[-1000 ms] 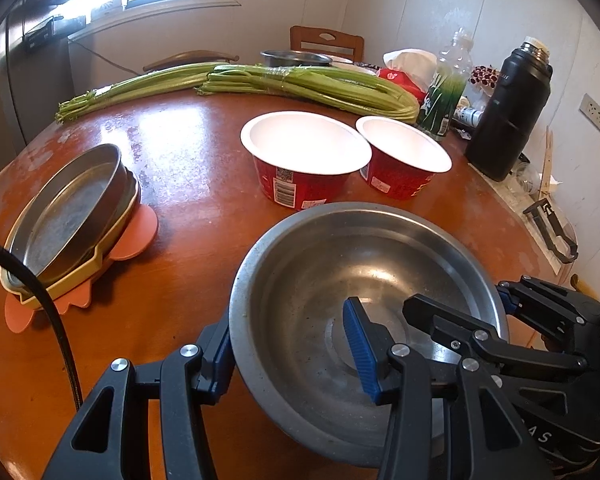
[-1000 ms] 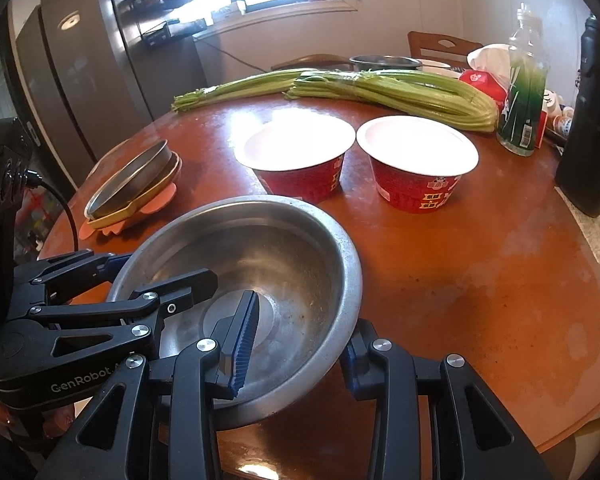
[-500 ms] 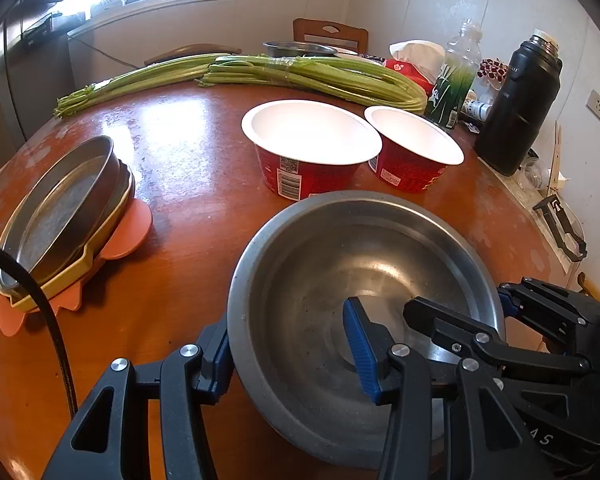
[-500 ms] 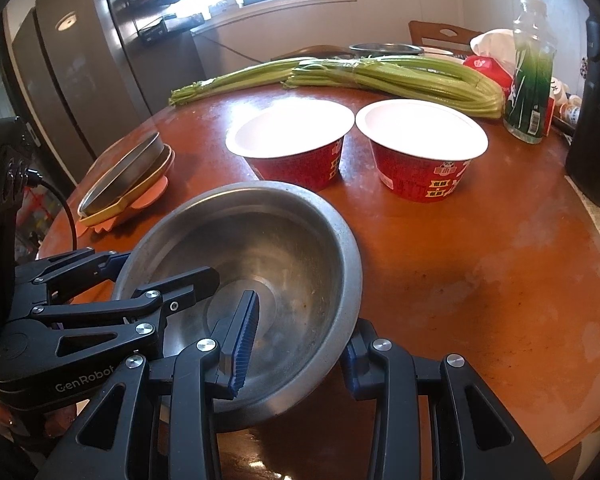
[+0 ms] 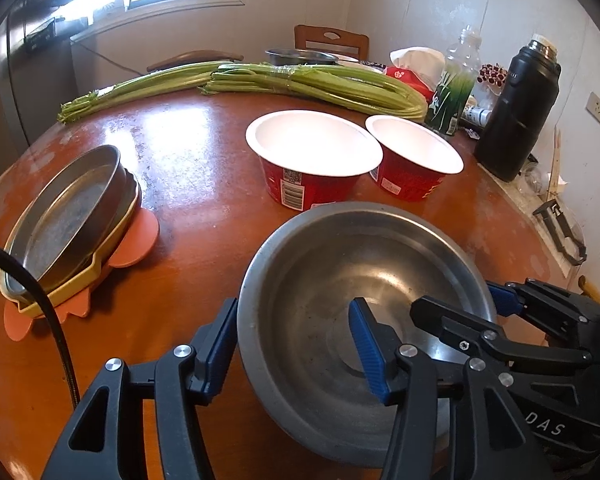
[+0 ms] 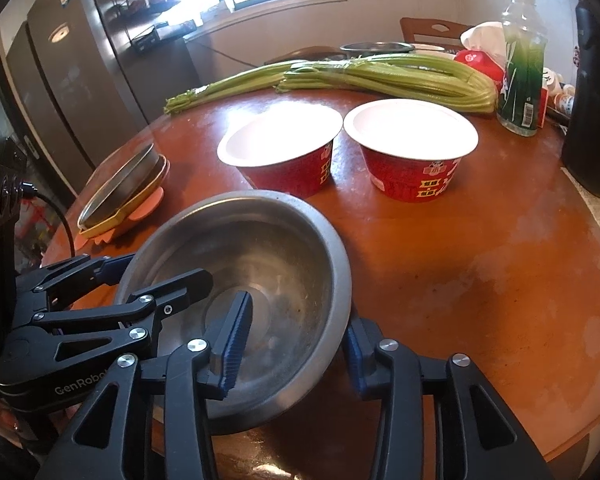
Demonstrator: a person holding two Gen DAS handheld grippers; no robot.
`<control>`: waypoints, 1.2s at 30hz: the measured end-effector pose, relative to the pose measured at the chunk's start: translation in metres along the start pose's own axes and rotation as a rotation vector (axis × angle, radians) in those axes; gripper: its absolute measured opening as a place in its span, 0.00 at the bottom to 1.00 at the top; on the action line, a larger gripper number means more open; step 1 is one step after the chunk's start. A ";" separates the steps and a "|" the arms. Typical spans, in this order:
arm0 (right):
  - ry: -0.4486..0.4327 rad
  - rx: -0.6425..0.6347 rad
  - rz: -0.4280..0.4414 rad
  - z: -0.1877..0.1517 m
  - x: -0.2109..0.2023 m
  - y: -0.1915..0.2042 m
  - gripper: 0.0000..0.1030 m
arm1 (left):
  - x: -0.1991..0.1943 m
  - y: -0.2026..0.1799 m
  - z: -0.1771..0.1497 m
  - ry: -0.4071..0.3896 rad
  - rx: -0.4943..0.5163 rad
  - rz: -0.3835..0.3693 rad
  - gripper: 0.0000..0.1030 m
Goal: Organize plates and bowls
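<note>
- Since a second earlier, you carried the steel bowl (image 5: 364, 300) closer to the two red paper bowls (image 5: 314, 158).
- Both your left gripper (image 5: 292, 344) and right gripper (image 6: 296, 336) straddled its rim, apparently clamped.
- Stiff, light, slippery metal; you needed rim holds.

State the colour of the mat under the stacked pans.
Orange mat, seen best in the left wrist view.
</note>
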State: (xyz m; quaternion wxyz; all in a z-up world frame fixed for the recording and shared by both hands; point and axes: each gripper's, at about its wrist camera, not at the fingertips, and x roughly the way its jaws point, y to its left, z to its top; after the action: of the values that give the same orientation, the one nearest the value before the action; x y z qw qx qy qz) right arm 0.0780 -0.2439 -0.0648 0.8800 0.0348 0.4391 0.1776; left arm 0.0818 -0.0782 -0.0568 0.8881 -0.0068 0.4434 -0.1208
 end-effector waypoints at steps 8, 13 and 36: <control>-0.028 0.014 -0.009 0.001 -0.009 -0.002 0.50 | -0.011 0.000 0.002 -0.032 0.012 0.033 0.54; -0.077 0.036 -0.004 0.006 -0.022 -0.006 0.52 | -0.020 0.004 0.006 -0.048 0.008 0.044 0.55; -0.159 0.082 0.058 0.078 -0.037 -0.001 0.54 | -0.052 0.020 0.078 -0.163 -0.001 0.073 0.55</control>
State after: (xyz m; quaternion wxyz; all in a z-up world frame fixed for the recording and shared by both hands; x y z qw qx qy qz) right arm 0.1189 -0.2503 0.0110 0.9045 0.0974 0.3734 0.1817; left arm 0.1171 -0.0545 0.0287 0.9250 -0.0011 0.3698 -0.0872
